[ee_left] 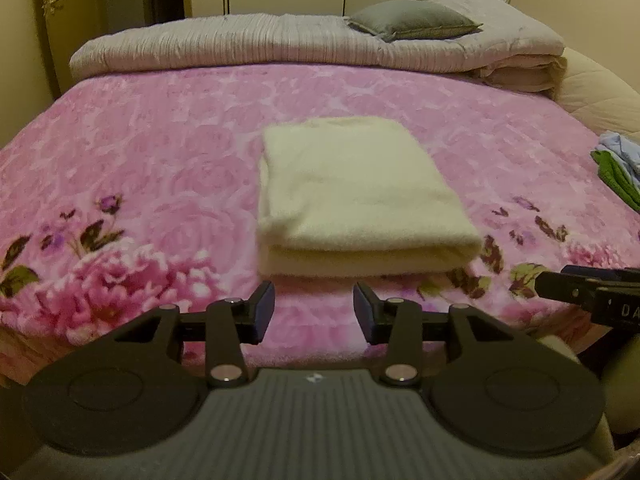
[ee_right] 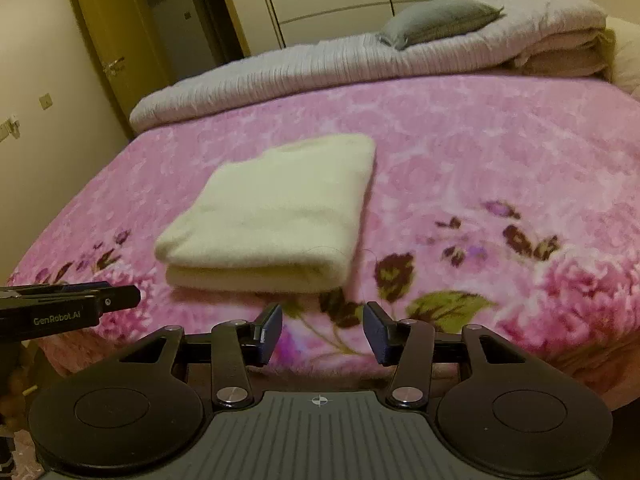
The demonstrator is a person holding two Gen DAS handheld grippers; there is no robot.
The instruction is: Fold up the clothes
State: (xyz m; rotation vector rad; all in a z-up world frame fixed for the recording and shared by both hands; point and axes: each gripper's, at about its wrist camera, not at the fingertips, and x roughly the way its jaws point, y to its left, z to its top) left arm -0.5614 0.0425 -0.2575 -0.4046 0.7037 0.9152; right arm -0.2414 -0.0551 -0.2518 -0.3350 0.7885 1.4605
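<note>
Left wrist view: folded cream garment at 12 o'clock, edges squared, bare pink blanket around. Left gripper and right gripper jaws spread, empty.

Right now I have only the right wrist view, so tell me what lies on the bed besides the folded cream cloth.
Observer: A small heap of clothes, blue and green, lies at the right edge of the bed, outside your view.
Operator: Report the jaws of the left hand-held gripper.
Observer: The left hand-held gripper is open and empty. You see only its side.
Operator: Say where the cloth sits from it.
Observer: The folded cloth lies straight ahead of it, clear of its fingertips.
</note>
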